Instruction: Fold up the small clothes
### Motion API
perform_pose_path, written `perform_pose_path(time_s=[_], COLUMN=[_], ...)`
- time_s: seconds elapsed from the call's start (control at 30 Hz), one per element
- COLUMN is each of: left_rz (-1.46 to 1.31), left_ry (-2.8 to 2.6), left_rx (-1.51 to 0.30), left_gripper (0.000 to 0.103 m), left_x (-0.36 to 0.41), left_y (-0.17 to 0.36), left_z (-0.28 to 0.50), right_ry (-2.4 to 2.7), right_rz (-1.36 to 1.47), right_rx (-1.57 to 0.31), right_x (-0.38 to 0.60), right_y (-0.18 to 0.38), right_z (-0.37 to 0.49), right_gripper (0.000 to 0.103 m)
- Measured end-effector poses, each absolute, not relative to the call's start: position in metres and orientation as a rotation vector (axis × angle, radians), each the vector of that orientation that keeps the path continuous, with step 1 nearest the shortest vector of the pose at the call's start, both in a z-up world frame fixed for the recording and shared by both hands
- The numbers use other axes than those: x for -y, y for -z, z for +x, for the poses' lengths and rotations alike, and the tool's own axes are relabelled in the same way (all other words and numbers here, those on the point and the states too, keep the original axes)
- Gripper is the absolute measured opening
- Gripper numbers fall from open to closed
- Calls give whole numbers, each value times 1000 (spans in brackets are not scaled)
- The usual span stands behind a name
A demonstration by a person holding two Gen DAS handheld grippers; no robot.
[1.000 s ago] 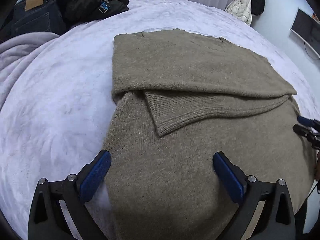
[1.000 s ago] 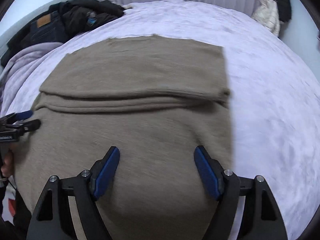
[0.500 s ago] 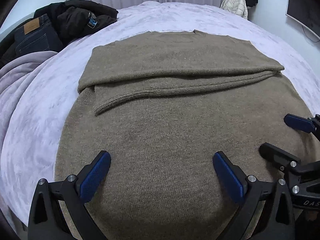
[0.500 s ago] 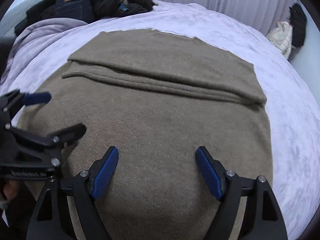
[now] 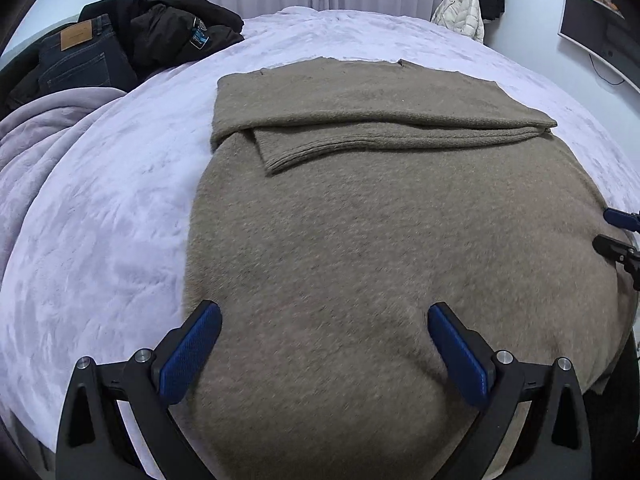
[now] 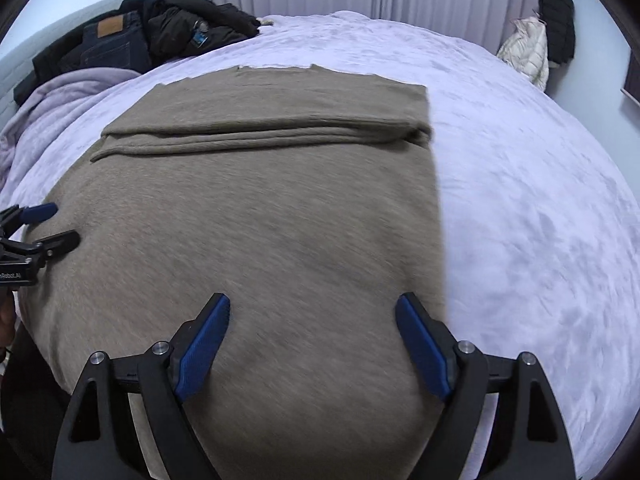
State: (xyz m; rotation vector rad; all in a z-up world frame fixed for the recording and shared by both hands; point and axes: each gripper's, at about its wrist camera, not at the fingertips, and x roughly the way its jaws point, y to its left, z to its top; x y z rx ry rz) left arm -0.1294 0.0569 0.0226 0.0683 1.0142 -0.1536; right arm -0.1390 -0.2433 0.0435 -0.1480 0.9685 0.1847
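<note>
A taupe knit sweater (image 5: 380, 240) lies flat on the lilac bed (image 5: 100, 220), sleeves folded across its upper part, with a ribbed cuff (image 5: 288, 156) on top. It also shows in the right wrist view (image 6: 260, 220). My left gripper (image 5: 324, 348) is open and empty above the sweater's near left part. My right gripper (image 6: 312, 340) is open and empty above the near right part, close to the sweater's right edge. Each gripper shows at the edge of the other's view: the right one (image 5: 620, 236) and the left one (image 6: 40, 228).
A pile of dark jeans and black jackets (image 5: 120, 40) lies at the far left of the bed, beside a bunched lilac blanket (image 5: 36, 128). Curtains, hanging coats (image 5: 468, 12) and a wall screen (image 5: 596, 28) stand behind. The bed (image 6: 540, 220) extends right of the sweater.
Both grippers have shifted sideways over the sweater, the left back toward its left edge and the right toward its right edge. Both stay open. The sweater has not moved.
</note>
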Motion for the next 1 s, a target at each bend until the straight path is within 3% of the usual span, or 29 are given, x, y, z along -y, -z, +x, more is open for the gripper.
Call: perform_pose_path(time_s=[0.13, 0.3, 0.47, 0.53, 0.6, 0.67, 0.8, 1.0], left_rz=[113, 102, 180, 130, 63, 104, 180, 275], left_ry=[101, 153, 210, 235, 279, 284, 288, 278], left_rx=[-1018, -946, -1003, -1032, -1015, -1009, -974, -984], left_gripper=[103, 103, 103, 103, 103, 103, 103, 103], left_x=[-67, -26, 26, 16, -3, -12, -29, -45], left_y=[-41, -71, -42, -23, -24, -25, -19, -16], left_z=[-142, -149, -146, -146, -152, -163, -191, -208], right_ry=[-81, -88, -128, -103, -158, -196, -271, -226], right_rz=[-279, -188, -172, -285, -300, -273, -223, -470], right_rx=[-958, -874, -917, -981, -910, -923, -927, -879], right_x=[239, 217, 168, 153, 161, 179, 220, 214], right_y=[-56, -86, -65, -40, -36, -35, -34, -27], right_z=[-156, -171, -163, -159, -169, -174, -192, -232], right_gripper=[87, 88, 88, 88, 89, 95, 96, 96])
